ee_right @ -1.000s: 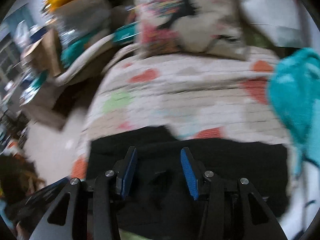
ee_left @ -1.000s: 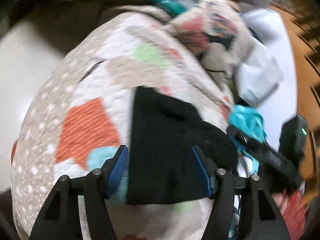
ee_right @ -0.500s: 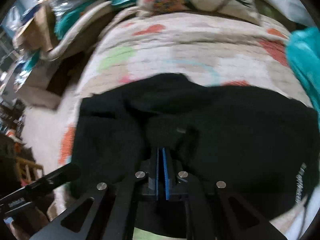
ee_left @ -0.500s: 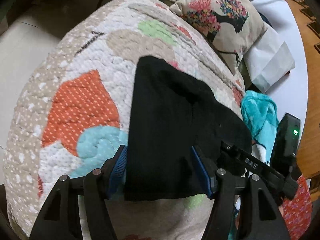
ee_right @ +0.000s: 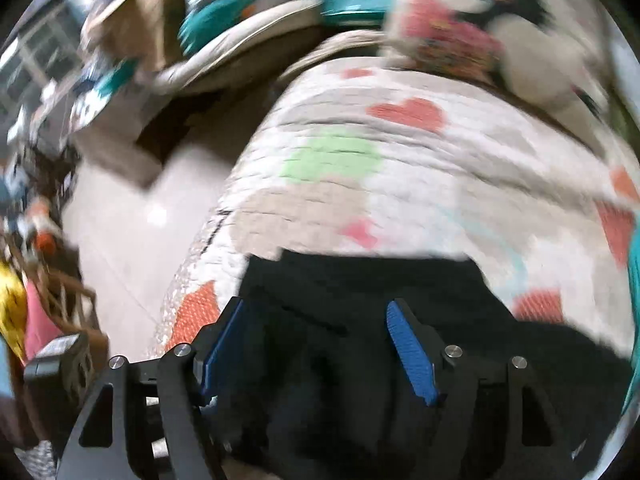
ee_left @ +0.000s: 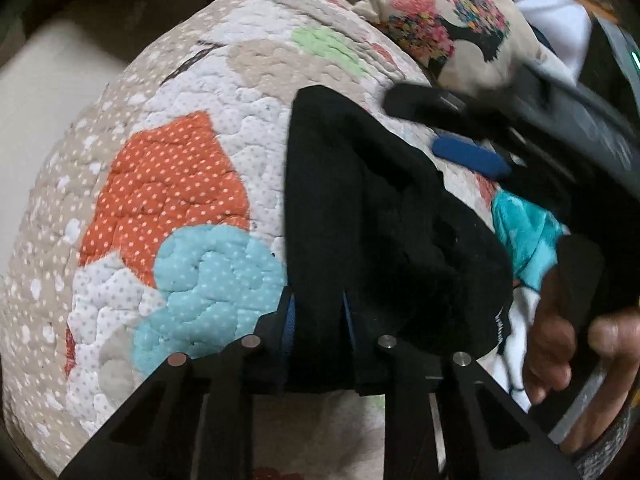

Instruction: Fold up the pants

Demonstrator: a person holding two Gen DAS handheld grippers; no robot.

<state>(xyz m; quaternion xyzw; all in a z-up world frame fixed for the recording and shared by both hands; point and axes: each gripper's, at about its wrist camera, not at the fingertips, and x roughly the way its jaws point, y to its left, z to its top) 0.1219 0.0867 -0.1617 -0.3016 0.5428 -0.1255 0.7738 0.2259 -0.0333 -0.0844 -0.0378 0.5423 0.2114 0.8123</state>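
- The patchwork quilt covers a rounded bed surface and fills most of both wrist views; its lower and right edges are cut off, and in the right wrist view it is smeared by motion blur.
- The black pants lie bunched on the quilt, their near edge reaching into the left tool; folds in the dark cloth are hard to make out, and the right wrist view shows them only as a dark mass.
- The printed cushion sits at the far end of the quilt, partly hidden behind the right tool.
- The teal cloth lies just beside the pants, half covered by a hand.
- The left tool is nearly closed, pinching the near edge of the pants between its blue pads.
- The right tool has its jaws spread wide apart above the pants, nothing between them; in the left wrist view it appears blurred.
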